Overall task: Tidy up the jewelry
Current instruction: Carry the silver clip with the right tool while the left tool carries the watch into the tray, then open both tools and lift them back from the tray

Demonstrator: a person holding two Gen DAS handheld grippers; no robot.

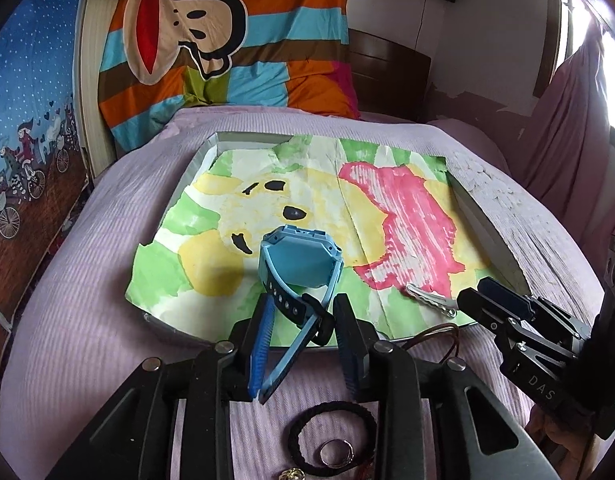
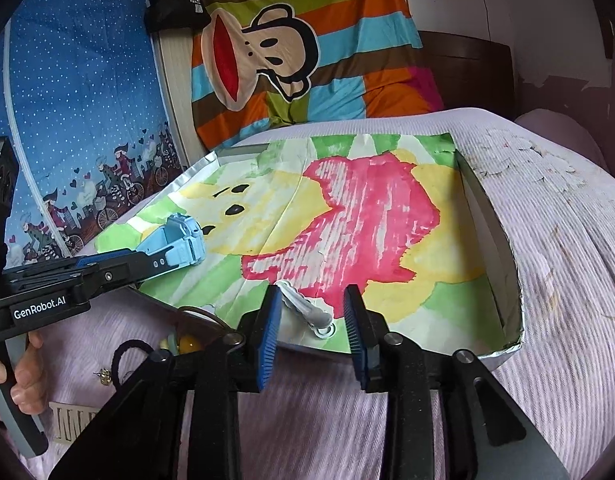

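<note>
Only the left view shows a ring (image 1: 336,451) — earring, perhaps, right.

I'm working in a home bedroom: a lilac bedspread (image 1: 87,320) under me, a striped monkey-print quilt (image 1: 227,40) at twelve o'clock, a pink curtain (image 1: 563,128) at two o'clock.

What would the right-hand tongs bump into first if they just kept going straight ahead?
Most likely the silver hair clip, lying between the open right tongs on the tray's near edge. Past it, only painted paper; depth is uncertain.
</note>
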